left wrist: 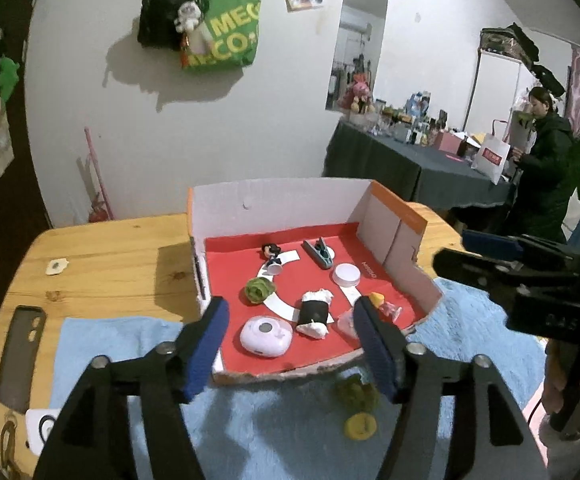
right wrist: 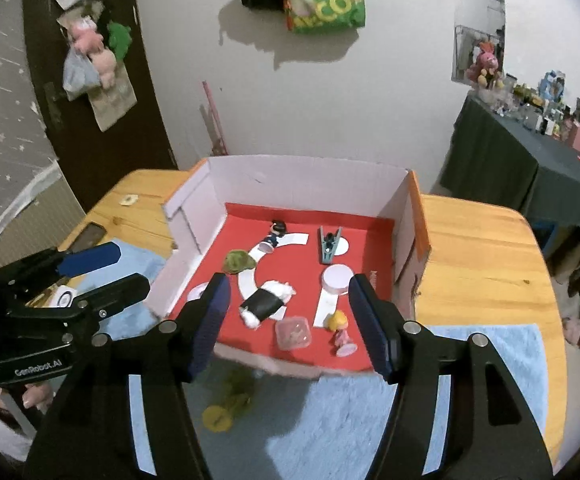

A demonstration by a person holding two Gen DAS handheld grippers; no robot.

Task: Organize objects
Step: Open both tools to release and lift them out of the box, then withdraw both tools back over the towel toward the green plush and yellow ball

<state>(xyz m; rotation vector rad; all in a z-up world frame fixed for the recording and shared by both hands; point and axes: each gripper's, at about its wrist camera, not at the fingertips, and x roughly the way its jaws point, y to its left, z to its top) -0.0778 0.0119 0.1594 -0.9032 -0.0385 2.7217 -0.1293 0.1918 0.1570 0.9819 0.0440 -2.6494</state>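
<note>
An open cardboard box (left wrist: 278, 194) (right wrist: 309, 184) with a red floor stands on the wooden table. Inside lie a dark-haired figurine (left wrist: 270, 256) (right wrist: 276, 232), a grey clip (left wrist: 318, 253) (right wrist: 329, 245), a white round lid (left wrist: 346, 274) (right wrist: 335, 279), a green crumpled piece (left wrist: 258, 289) (right wrist: 237, 261), a black-and-white roll (left wrist: 314, 313) (right wrist: 265, 302), a lilac round case (left wrist: 265, 336), a clear pink tub (right wrist: 293, 333) and a blonde figurine (right wrist: 341, 332) (left wrist: 385, 306). A green-and-yellow toy (left wrist: 357, 408) (right wrist: 228, 402) lies on the blue towel outside the box. My left gripper (left wrist: 290, 344) and right gripper (right wrist: 290, 330) are open and empty, above the box's near edge.
A blue fluffy towel (left wrist: 290, 440) (right wrist: 329, 428) covers the near table. A dark phone case (left wrist: 20, 356) and a white item (left wrist: 42, 426) lie at the left. A small sticker (left wrist: 54, 266) is on the wood. A person (left wrist: 545, 160) stands by a cluttered dark table (left wrist: 401, 160).
</note>
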